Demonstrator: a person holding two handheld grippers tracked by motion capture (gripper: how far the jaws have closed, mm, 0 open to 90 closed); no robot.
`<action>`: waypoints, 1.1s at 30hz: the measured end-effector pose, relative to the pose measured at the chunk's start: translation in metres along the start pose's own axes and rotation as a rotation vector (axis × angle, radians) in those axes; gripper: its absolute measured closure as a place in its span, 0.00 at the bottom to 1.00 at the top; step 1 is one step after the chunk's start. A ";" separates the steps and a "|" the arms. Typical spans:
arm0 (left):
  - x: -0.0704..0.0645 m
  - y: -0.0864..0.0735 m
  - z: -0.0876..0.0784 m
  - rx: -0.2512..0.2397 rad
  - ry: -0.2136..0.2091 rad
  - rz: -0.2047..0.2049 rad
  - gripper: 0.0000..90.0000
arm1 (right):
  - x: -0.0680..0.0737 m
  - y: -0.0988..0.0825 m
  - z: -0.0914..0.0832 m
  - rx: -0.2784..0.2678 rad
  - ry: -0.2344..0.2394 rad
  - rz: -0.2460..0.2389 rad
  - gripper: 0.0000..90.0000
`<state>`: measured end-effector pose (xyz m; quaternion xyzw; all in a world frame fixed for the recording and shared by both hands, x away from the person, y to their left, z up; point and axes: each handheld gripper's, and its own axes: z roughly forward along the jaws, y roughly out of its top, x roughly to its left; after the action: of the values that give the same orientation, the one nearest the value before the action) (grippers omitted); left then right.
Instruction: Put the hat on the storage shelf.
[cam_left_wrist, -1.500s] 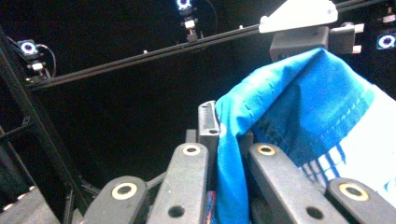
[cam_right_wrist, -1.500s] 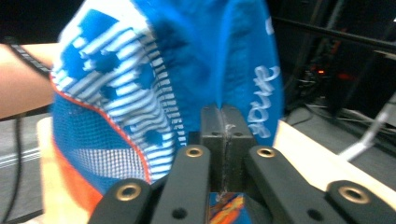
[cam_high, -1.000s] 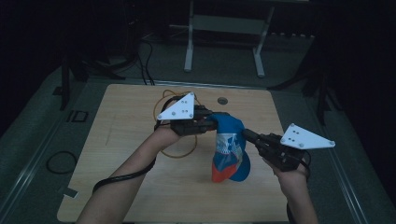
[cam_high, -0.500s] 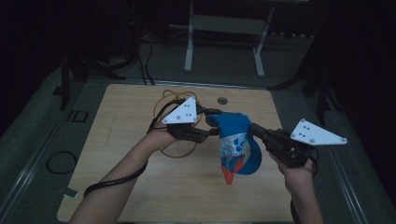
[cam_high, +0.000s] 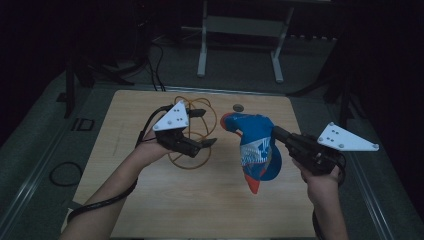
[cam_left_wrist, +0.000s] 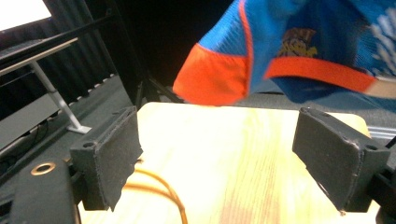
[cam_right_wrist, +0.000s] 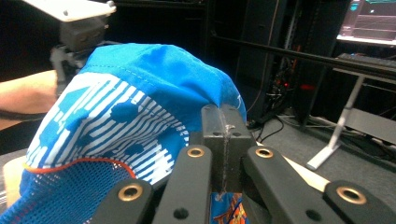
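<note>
**A:** Your right gripper (cam_high: 278, 134) has its jaws pressed together on the fabric of the one cap (cam_high: 256, 150); in the right gripper view the two pads (cam_right_wrist: 223, 140) meet with blue cloth pinched between them.

**B:** And your left gripper (cam_high: 204, 128)?

**A:** Its jaws have just been opening and now stand wide, with nothing between them. In the left gripper view you see bare wood between the two pads (cam_left_wrist: 112, 156), and the cap's orange peak (cam_left_wrist: 212, 74) hangs beyond them, apart from both.

**B:** Where is the cap, then?

**A:** You hold it off the table (cam_high: 150, 210), over the right half, nearer the right edge than the left. It is blue with a white striped panel, orange trim and a mesh part, and its peak points down toward the near edge.

**B:** What else lies there?

**A:** One loop of orange cord (cam_high: 186, 161) lies under your left gripper, toward the far edge. One small dark round spot (cam_high: 238, 107) sits near the far edge, just beyond the cap.
</note>
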<state>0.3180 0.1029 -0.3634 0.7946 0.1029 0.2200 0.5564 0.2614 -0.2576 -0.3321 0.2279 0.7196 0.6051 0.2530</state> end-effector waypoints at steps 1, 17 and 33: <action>0.000 -0.002 -0.004 0.000 0.017 0.002 0.15 | -0.001 0.001 0.001 -0.003 0.001 0.003 1.00; -0.003 -0.067 -0.059 0.026 0.168 -0.090 0.03 | -0.001 0.039 0.043 -0.017 -0.011 -0.015 1.00; -0.031 -0.169 -0.083 0.104 0.274 -0.199 0.03 | 0.004 0.068 0.126 0.002 0.024 0.016 1.00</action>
<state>0.2660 0.2213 -0.5043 0.7709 0.2670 0.2645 0.5142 0.3405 -0.1486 -0.2832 0.2266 0.7214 0.6091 0.2391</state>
